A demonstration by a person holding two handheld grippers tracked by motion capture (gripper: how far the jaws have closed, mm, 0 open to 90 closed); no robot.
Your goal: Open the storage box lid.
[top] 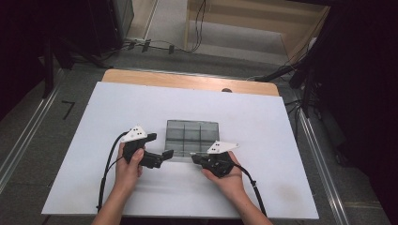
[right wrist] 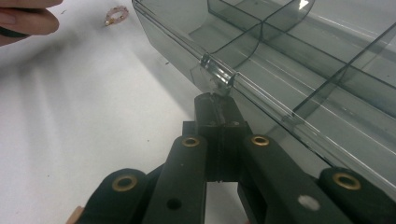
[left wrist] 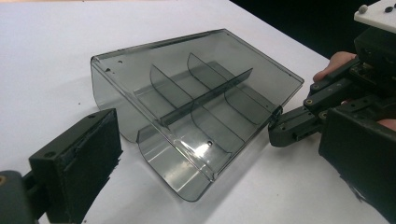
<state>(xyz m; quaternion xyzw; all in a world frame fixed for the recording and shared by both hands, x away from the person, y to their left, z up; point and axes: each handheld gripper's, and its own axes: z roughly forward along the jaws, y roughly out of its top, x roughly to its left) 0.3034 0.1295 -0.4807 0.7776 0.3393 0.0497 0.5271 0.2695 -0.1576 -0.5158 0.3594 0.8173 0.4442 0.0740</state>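
The smoky clear plastic organizer box (top: 192, 134) sits at the centre of the high view, a little below the middle of the white table sheet (top: 117, 112). Its long axis runs left to right across the frame, and its dividers split it into two rows of three compartments. In the left gripper view the box (left wrist: 196, 107) runs diagonally from lower middle to upper right.

My right gripper (top: 195, 158) is at the box's near edge, low centre of the high frame. In the right gripper view its jaws are pressed together with their tips right at the small latch (right wrist: 217, 74) on the front rim. I cannot tell whether they actually pinch it. My left gripper (top: 167, 153) is just beside the box's near left corner. In its own view the jaws stand wide apart with nothing between them.

The white sheet covers a wooden tabletop (top: 187, 80) whose bare far strip shows at the top. Around it are grey floor, cables and dark surroundings.

In the right gripper view, upper left, a small pinkish ring-like thing (right wrist: 116, 14) lies on the sheet, too blurred to identify. The box runs off that frame at the right.
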